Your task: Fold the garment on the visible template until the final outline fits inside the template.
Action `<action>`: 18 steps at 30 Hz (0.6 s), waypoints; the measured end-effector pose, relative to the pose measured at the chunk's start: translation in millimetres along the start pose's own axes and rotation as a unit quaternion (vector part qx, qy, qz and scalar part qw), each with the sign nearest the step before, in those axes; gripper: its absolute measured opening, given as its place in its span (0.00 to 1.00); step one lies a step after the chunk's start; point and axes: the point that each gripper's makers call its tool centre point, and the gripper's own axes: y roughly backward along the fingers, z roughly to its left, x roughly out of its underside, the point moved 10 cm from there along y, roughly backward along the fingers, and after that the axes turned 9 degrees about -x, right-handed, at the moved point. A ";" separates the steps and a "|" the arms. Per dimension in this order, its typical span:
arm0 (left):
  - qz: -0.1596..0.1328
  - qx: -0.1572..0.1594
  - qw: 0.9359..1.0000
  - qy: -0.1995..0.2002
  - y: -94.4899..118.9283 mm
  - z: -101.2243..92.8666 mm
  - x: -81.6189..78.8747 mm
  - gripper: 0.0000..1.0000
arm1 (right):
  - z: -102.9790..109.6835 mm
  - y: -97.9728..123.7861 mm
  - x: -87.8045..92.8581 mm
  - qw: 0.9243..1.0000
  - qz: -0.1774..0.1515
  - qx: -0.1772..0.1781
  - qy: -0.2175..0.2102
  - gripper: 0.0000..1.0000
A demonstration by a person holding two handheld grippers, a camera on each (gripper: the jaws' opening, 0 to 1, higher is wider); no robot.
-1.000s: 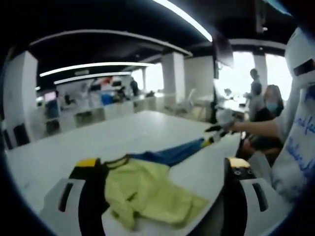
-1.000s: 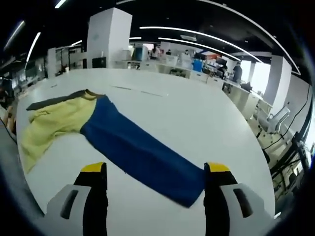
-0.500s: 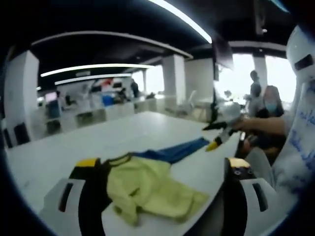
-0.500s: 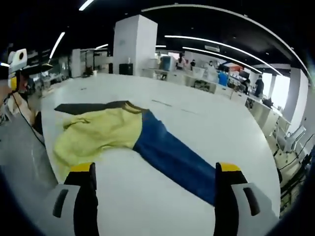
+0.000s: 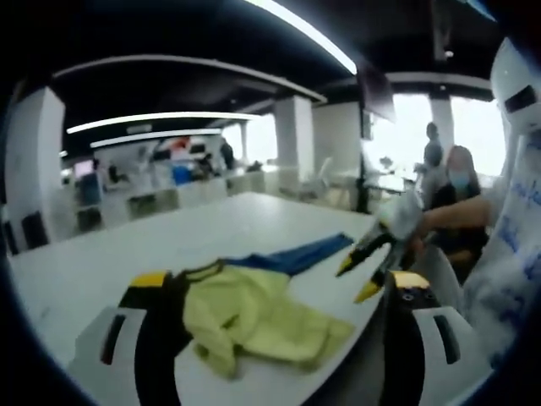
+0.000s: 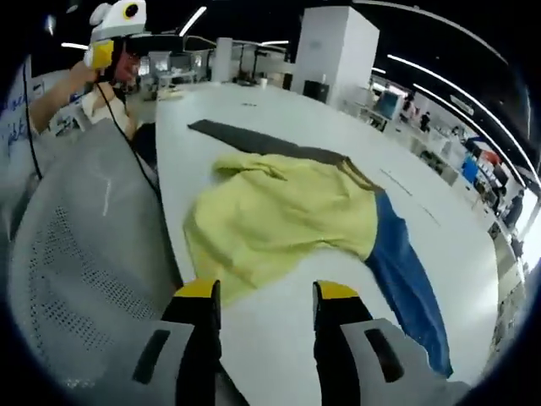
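Observation:
A garment lies crumpled on the white table, with a yellow body, a blue sleeve and a dark grey sleeve. My left gripper is open at the table's edge, its jaws wide apart on either side of the yellow body. It is also visible held up at the far end of the table, left gripper. My right gripper is open with a narrow gap and nothing between its jaws, hanging just short of the yellow hem. Right gripper hovers beside the blue sleeve.
A grey mesh chair back stands against the table edge beside the right gripper. The person's arm and body are at the table's side, and other people are behind. Desks and pillars lie beyond the table.
The right gripper has left the end of the blue sleeve, swung round to the yellow body and narrowed its jaws. The left gripper has barely moved.

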 end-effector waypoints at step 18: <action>0.010 -0.022 1.000 0.016 20.3 2.2 9.1 1.00 | 19.5 -48.7 9.9 0.989 0.096 -0.104 0.052 0.16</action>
